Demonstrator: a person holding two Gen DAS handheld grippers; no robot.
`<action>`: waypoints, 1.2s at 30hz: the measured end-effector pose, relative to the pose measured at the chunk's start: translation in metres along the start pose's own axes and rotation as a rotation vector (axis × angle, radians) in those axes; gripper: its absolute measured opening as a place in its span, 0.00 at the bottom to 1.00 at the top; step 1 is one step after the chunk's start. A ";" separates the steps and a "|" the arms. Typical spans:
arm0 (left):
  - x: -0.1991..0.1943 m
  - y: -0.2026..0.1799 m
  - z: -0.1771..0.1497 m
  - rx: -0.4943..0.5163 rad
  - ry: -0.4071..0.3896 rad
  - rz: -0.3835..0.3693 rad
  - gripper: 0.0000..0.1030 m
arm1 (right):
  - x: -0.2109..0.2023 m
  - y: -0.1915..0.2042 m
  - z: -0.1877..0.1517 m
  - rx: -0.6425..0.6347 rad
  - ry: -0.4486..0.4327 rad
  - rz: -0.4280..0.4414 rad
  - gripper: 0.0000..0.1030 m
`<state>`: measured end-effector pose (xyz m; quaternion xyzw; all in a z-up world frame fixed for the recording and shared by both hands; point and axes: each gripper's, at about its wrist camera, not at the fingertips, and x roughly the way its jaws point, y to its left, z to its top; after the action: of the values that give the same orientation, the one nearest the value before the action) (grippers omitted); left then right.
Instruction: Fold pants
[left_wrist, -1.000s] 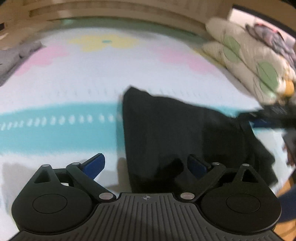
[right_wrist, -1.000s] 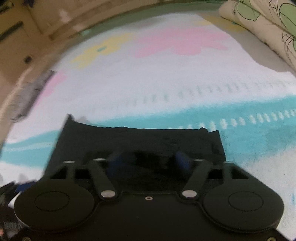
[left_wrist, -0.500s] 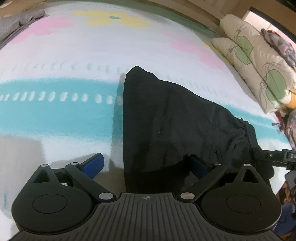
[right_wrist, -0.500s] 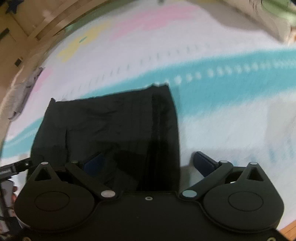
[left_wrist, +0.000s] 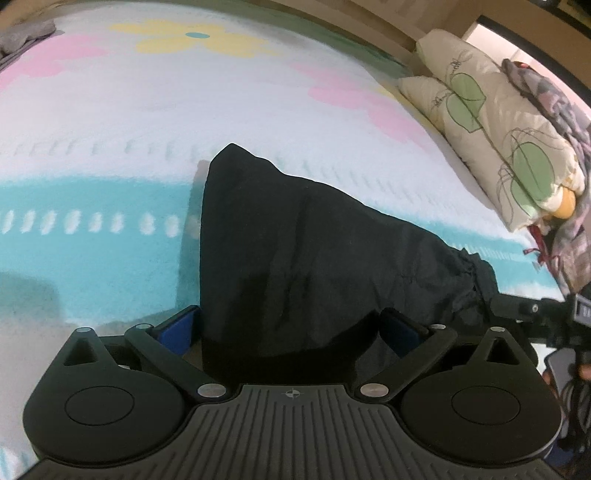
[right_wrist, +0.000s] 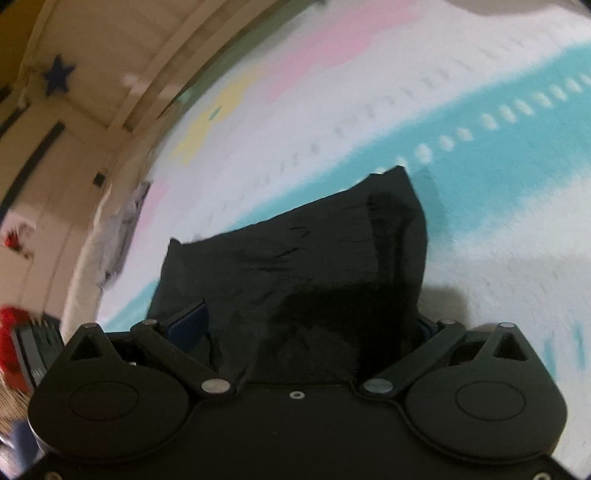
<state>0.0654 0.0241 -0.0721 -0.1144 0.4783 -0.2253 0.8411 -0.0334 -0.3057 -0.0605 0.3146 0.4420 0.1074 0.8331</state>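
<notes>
The black pants (left_wrist: 314, 251) lie folded on a white bedspread with teal stripe and pastel flowers (left_wrist: 110, 122). My left gripper (left_wrist: 291, 332) is open, its blue pads either side of the pants' near left edge, fabric lying between the jaws. My right gripper (right_wrist: 310, 328) is also open, straddling the near edge of the pants (right_wrist: 314, 266) at the other end; the right pad is mostly hidden by cloth. The right gripper's body shows at the right of the left wrist view (left_wrist: 532, 310).
Leaf-patterned pillows (left_wrist: 491, 122) and a bundle of clothes (left_wrist: 561, 110) lie at the bed's right. A grey garment (left_wrist: 22, 37) lies at the far left. A wooden bed frame (right_wrist: 110, 92) and wall lie beyond.
Both grippers have come down low over the near edge of the pants, so cloth now sits between the open jaws. The right view has swung and tilted to the left.
</notes>
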 end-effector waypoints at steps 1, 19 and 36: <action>0.000 -0.001 -0.001 0.005 0.002 0.004 0.99 | 0.000 0.002 0.000 -0.012 -0.001 -0.011 1.00; -0.015 -0.052 -0.014 0.223 -0.044 0.172 0.25 | -0.008 0.008 0.001 0.004 0.007 -0.095 0.29; -0.048 -0.059 0.106 0.285 -0.262 0.293 0.21 | -0.001 0.121 0.078 -0.269 -0.122 -0.100 0.24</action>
<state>0.1195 -0.0061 0.0428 0.0479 0.3401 -0.1495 0.9272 0.0408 -0.2457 0.0473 0.1836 0.3873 0.1046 0.8974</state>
